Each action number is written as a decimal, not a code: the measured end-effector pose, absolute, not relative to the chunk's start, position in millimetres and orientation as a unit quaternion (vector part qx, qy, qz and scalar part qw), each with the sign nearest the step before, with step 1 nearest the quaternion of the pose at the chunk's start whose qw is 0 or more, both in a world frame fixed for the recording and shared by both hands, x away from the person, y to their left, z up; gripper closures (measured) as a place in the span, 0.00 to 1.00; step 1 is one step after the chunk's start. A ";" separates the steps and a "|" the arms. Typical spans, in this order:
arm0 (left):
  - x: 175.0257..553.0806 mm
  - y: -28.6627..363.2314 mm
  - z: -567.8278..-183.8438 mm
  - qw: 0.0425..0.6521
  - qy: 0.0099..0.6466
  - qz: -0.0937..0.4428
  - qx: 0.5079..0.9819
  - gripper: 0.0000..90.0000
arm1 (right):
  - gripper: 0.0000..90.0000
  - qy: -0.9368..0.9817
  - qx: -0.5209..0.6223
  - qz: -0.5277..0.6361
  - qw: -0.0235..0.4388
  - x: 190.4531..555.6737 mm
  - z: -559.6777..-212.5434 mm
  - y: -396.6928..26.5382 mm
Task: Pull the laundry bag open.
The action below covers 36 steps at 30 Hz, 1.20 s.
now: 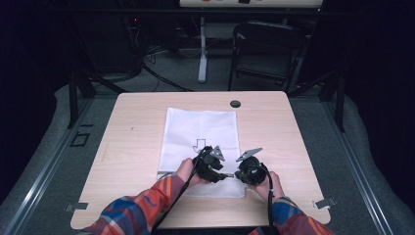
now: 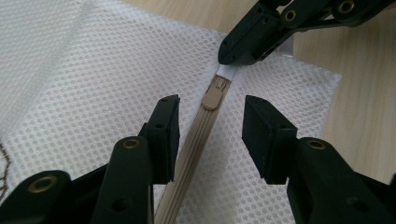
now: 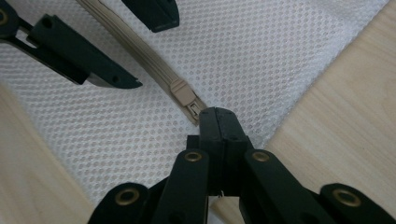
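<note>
A white mesh bag [image 1: 200, 127] lies flat on the wooden table [image 1: 137, 147], with a beige zipper [image 2: 187, 158] running along its near edge. The zipper's slider [image 2: 212, 98] [image 3: 183, 93] sits close to the zipper's end. My right gripper [image 3: 217, 119] [image 2: 233, 56] is shut on the small white tab [image 2: 227, 71] at that end. My left gripper [image 2: 210, 126] [image 3: 135, 46] stands open astride the zipper just behind the slider, its pads clear of the tape. In the high view both grippers [image 1: 218, 169] [image 1: 240, 172] meet over the bag's near right corner.
An arrow outline [image 1: 199, 145] is printed on the bag. A black grommet [image 1: 235, 104] sits at the table's far edge. A black chair [image 1: 264, 49] and a white stand leg [image 1: 202, 49] are behind the table. Bare wood lies on both sides of the bag.
</note>
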<state>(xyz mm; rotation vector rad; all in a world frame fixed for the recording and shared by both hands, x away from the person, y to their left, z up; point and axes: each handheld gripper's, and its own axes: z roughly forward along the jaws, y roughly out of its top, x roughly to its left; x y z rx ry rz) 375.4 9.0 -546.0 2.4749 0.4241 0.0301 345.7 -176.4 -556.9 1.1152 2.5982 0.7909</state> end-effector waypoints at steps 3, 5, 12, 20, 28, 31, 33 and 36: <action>376.7 4.0 -550.0 0.312 0.156 0.007 0.937 0.68 | 1.00 0.879 0.381 0.268 0.100 347.3 -560.4 -176.2; 377.3 0.8 -552.4 0.309 0.156 0.007 0.938 0.70 | 1.00 0.878 0.382 0.268 0.105 346.4 -561.7 -176.5; 378.4 -10.4 -562.1 0.308 0.149 0.000 0.940 0.75 | 1.00 0.872 0.385 0.283 0.107 344.6 -564.3 -179.3; 378.4 -12.6 -562.9 0.306 0.160 0.004 0.938 0.89 | 1.00 0.870 0.385 0.289 0.101 345.0 -564.9 -180.0; 377.1 -12.9 -563.3 0.312 0.168 0.002 0.935 0.89 | 1.00 0.862 0.401 0.295 0.093 345.4 -565.3 -181.5; 376.2 -14.0 -563.1 0.310 0.167 0.008 0.936 0.89 | 1.00 0.863 0.400 0.294 0.098 344.1 -565.3 -179.7; 374.8 -14.9 -562.5 0.308 0.164 0.014 0.937 0.90 | 1.00 0.869 0.391 0.285 0.108 343.8 -564.7 -179.0; 373.8 -14.8 -560.7 0.298 0.162 0.014 0.941 0.91 | 1.00 0.870 0.392 0.278 0.109 343.7 -564.0 -178.9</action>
